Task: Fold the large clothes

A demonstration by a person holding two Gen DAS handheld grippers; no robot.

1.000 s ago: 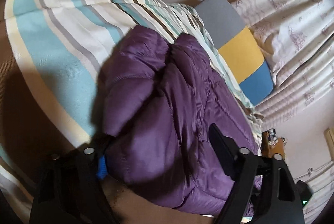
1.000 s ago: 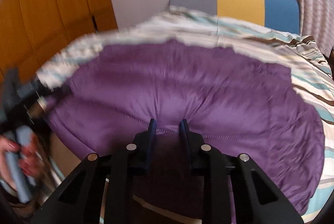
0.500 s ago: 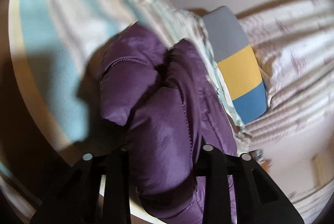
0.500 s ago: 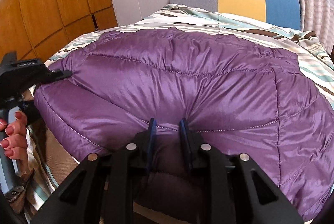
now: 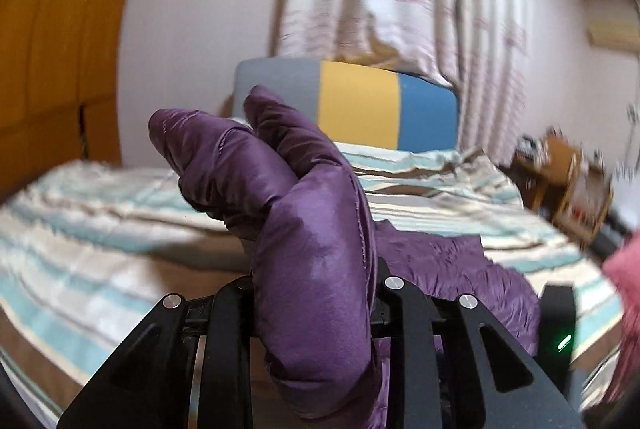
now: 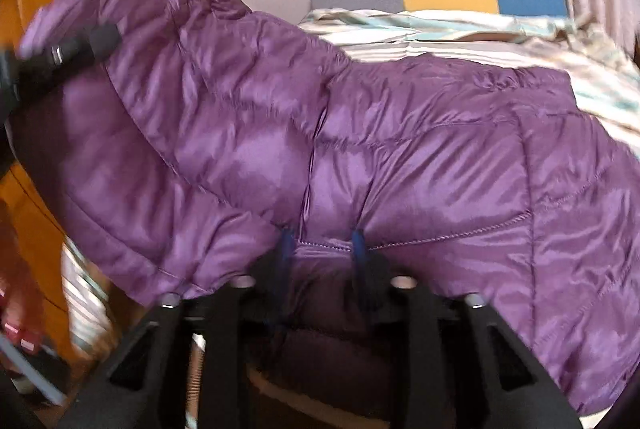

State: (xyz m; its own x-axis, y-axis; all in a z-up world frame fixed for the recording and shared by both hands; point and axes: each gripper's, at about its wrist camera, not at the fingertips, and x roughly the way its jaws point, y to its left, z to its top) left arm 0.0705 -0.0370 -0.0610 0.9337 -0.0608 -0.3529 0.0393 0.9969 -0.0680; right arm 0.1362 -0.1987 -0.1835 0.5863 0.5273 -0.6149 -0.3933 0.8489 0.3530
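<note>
Lifted off bed: purple jacket (image 6: 360, 149), pinched by left tool (image 5: 312, 293) and right tool (image 6: 320, 245).

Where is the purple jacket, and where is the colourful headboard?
purple jacket (image 6: 400, 157), right wrist view, on its quilted middle panel.
colourful headboard (image 5: 358, 105), left wrist view, on its yellow middle stripe.

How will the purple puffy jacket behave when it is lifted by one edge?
Probably floppy: the purple jacket sags between the left gripper and right gripper. Likely light, since it looks puffy. Its shiny fabric may slip.
</note>
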